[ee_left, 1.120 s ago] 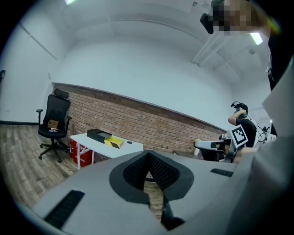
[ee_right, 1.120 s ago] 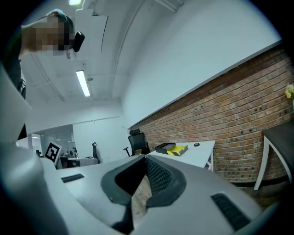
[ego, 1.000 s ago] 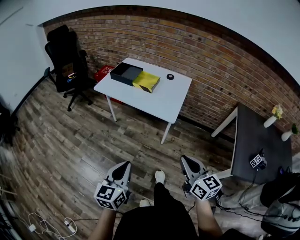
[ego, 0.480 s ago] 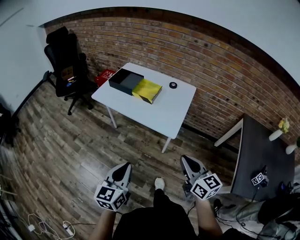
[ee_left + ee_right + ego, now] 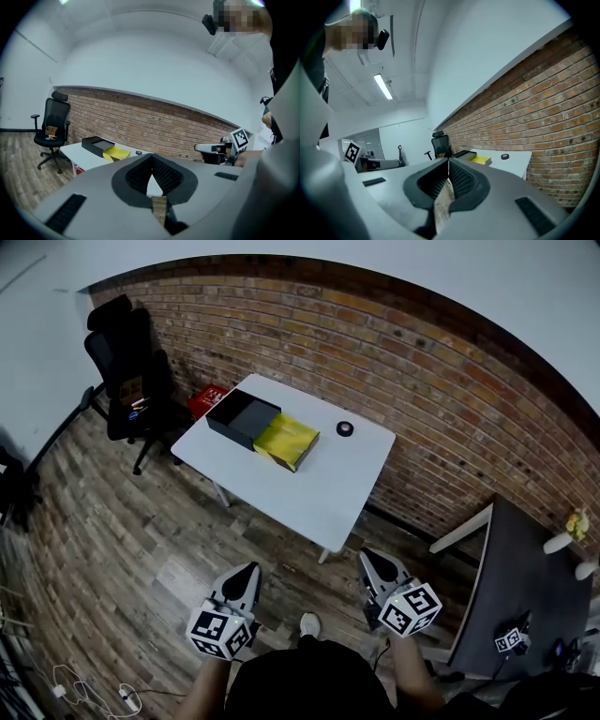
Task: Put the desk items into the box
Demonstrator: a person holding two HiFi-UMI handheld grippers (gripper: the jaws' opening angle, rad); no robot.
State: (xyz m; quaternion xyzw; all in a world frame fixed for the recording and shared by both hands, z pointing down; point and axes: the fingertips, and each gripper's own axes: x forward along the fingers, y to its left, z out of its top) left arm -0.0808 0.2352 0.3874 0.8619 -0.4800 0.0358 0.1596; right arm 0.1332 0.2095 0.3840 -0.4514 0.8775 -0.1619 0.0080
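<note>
Left tool [image 5: 251, 570] and right tool [image 5: 368, 557] are both pressed together and empty, well apart from the table [image 5: 314, 493] ahead, where the black box [image 5: 240, 418] sits far left and the small roll [image 5: 346, 428] lies nearer the right tool.

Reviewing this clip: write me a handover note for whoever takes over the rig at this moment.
Left gripper: shut, empty, over the floor short of the white table.
Right gripper: the same.
Black box: open, at the table's far left.
Yellow flat item: against the box's right side.
Small black roll: apart, further right.
Done: nothing seen in the box.
Left: both items.
</note>
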